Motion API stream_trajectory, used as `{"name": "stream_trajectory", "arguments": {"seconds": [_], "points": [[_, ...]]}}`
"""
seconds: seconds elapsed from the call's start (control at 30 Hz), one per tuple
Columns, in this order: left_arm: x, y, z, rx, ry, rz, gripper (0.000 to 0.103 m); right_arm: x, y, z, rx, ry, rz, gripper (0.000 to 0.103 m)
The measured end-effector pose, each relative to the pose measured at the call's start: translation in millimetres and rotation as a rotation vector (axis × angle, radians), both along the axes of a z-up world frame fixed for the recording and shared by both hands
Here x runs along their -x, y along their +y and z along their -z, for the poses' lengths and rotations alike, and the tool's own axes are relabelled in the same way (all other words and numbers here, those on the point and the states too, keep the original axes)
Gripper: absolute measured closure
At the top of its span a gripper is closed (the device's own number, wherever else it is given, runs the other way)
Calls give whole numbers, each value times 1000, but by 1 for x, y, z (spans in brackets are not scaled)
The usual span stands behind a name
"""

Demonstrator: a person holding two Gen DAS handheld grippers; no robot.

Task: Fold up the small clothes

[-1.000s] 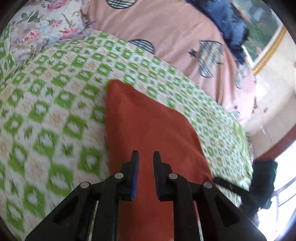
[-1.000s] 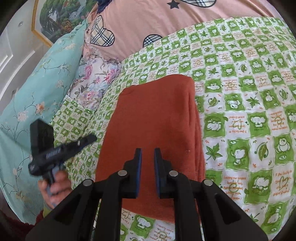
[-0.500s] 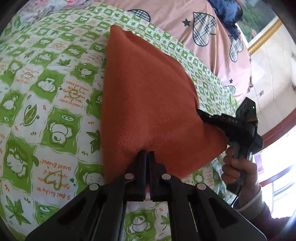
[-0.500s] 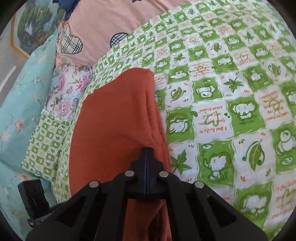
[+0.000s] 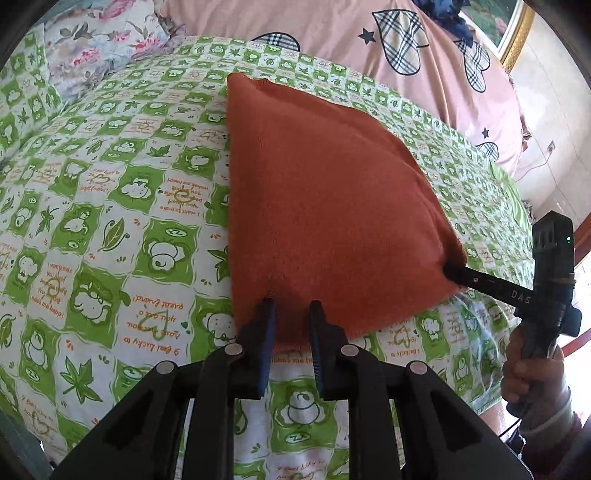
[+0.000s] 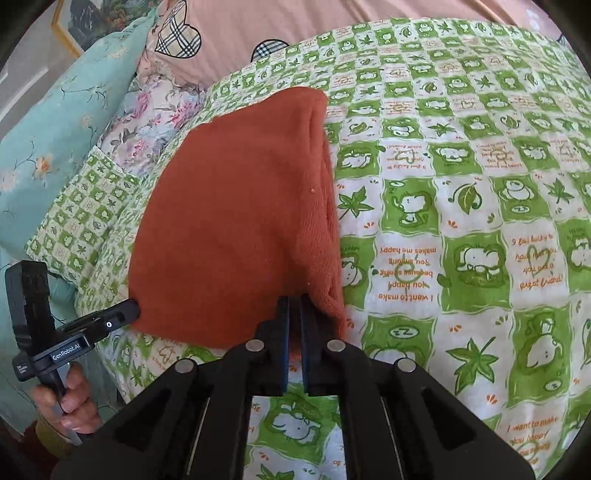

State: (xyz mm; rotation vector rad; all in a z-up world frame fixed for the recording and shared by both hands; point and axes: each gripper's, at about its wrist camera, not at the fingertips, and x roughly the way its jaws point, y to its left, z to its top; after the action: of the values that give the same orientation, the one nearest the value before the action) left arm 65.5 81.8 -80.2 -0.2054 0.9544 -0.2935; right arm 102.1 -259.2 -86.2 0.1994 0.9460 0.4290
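A folded rust-orange knit garment (image 5: 317,206) lies on the green-and-white patterned bedspread (image 5: 110,206); it also shows in the right wrist view (image 6: 229,229). My left gripper (image 5: 291,306) is open, its jaws astride the garment's near edge. My right gripper (image 6: 294,301) has its jaws nearly closed, pinching the garment's near right corner. In the left wrist view the right gripper (image 5: 452,271) touches the garment's right corner. In the right wrist view the left gripper (image 6: 127,312) sits at the garment's left corner.
A pink duvet with plaid hearts (image 5: 369,48) lies behind the garment. A floral pillow (image 6: 147,118) and a teal pillow (image 6: 48,122) are at the left. The bedspread (image 6: 480,206) stretches to the right. A framed picture (image 5: 513,26) hangs on the wall.
Both grippers closed on the garment's near edge half a second ago. Now the left jaws have opened and pulled back slightly; the right jaws have parted a little.
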Motion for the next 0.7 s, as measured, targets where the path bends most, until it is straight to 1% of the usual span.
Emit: {"name": "stream_trajectory", "arguments": {"seconds": [0.1,0.23,0.4,0.47,0.53,0.6,0.63,0.67,0.7], "points": [[0,2,1,0,-1,-4,85,4,2,-3,28,-14,1,97],[3,3,2,0,1,-18,85,10,-4,-4,14,-3,14,97],[16,1,-6,-57,-3,-30,84,18,-7,-16,49,-15,39,97],[22,3,-9,-75,-3,-44,74,23,-6,-21,59,-21,40,95],[27,6,-12,-96,-14,-64,45,31,-4,-27,68,-32,38,92],[35,8,-17,-118,-47,-88,36,40,-1,-31,75,-43,22,80],[38,9,-18,-123,-52,-93,33,44,0,-33,76,-48,17,66],[41,10,-19,-126,-53,-98,32,49,1,-34,77,-56,13,58],[42,12,-19,-127,-51,-100,31,55,2,-35,86,-67,8,57]]}}
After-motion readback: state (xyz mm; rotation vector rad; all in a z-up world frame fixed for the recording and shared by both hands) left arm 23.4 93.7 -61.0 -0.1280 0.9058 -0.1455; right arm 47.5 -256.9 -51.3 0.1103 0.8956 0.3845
